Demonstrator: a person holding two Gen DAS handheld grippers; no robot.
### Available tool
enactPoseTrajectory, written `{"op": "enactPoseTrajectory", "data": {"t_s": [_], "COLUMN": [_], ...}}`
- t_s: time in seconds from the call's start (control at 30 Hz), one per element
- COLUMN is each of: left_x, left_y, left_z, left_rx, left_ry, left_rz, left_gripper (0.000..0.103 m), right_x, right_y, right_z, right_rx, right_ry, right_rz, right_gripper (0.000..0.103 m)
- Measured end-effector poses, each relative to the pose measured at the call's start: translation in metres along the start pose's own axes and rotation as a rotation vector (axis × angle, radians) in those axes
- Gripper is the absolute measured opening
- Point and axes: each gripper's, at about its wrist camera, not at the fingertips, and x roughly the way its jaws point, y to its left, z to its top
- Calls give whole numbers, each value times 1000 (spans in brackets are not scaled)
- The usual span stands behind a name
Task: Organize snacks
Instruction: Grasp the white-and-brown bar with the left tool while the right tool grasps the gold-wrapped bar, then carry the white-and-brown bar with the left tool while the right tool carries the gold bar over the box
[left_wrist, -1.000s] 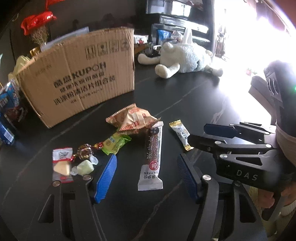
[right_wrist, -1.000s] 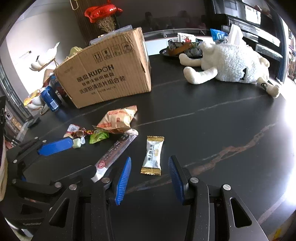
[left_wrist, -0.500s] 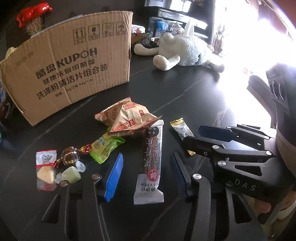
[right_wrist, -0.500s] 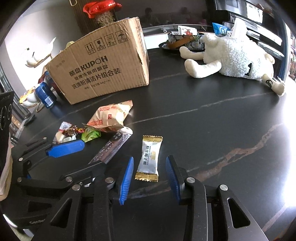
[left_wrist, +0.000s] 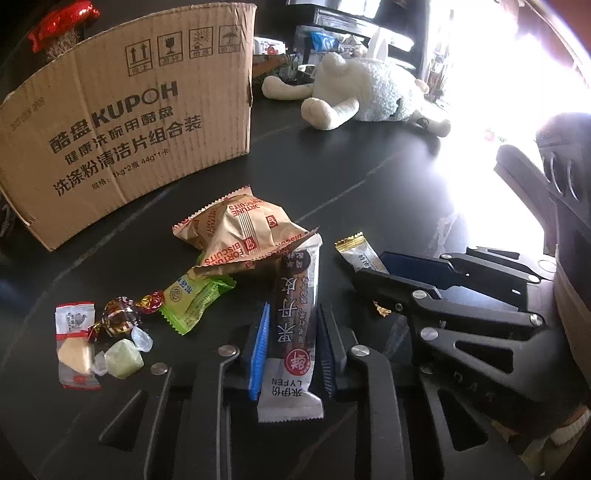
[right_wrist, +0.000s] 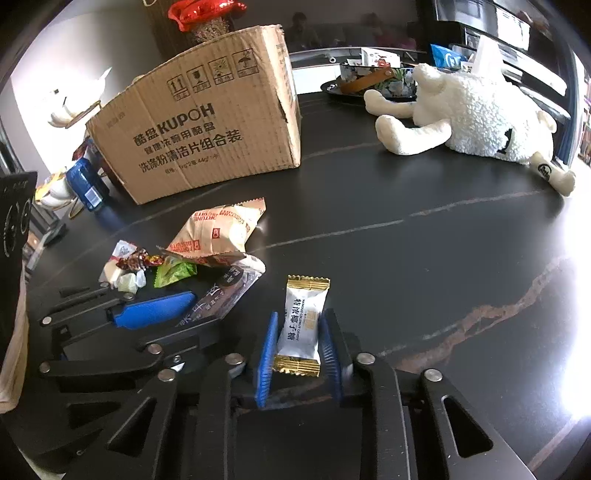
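Several wrapped snacks lie on a black table (right_wrist: 424, 266). My left gripper (left_wrist: 292, 332) is shut on a long dark snack bar (left_wrist: 299, 280), its blue pads pressing both long sides near the white end. My right gripper (right_wrist: 300, 325) has its jaws closing on a white candy with gold ends (right_wrist: 304, 310), and the pads touch its two sides. A tan biscuit bag (left_wrist: 240, 232) rests partly on the bar's far end. A green packet (left_wrist: 195, 295), small twisted candies (left_wrist: 116, 321) and a red-and-white packet (left_wrist: 74, 343) lie to the left.
An open cardboard box (right_wrist: 207, 129) stands behind the snacks. A white plush sheep (right_wrist: 472, 114) lies at the back right, with a dark bowl (right_wrist: 369, 81) behind it. A blue can (right_wrist: 86, 184) stands left of the box. The two grippers sit close side by side.
Both grippers moved forward and down over their snacks. The left jaws narrowed onto the long bar and the right jaws narrowed onto the white candy.
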Motion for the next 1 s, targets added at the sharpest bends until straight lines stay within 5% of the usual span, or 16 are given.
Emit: {"op": "enactPoseTrajectory", "data": {"t_s": [0.4, 1.0], "left_x": [-13, -99], "left_y": [-4, -5], "left_z": [-6, -13], "left_rx": [-16, -58], "left_ry": [-14, -166], "left_rz": [2, 22], "left_gripper": [19, 19], "right_x": [-12, -78], "right_y": [-4, 26], "right_z": [-3, 0], "right_rx": [32, -3], "right_ry": [-14, -137], "right_rz": [-12, 5], "right_gripper": [20, 20]}}
